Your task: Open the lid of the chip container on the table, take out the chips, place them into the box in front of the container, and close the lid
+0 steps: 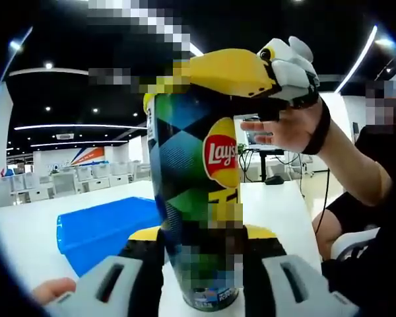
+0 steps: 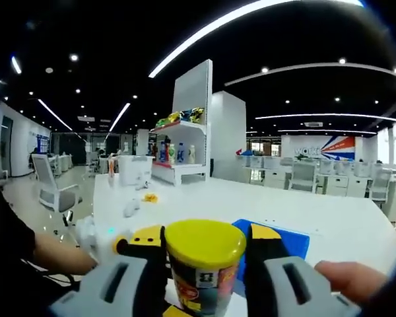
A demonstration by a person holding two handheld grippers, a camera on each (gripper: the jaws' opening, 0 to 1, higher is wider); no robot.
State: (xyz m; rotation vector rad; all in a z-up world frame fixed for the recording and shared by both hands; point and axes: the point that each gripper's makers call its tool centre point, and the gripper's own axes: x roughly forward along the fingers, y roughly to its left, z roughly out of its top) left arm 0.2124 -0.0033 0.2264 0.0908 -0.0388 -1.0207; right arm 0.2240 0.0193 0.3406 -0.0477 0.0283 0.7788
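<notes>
The chip can, dark with green and blue diamonds and a red logo, stands upright on the white table. My left gripper is shut on its lower body, one jaw on each side. My right gripper reaches in from the upper right, held by a hand, with its yellow jaws over the can's top. In the right gripper view the yellow lid sits between the jaws of my right gripper, which press against its rim. The blue box lies on the table just beyond the can.
A person's arm crosses the right side. The left gripper shows beside the can, and a fingertip sits low right. Farther along the table stand a white container and small items. A shelf with bottles is behind.
</notes>
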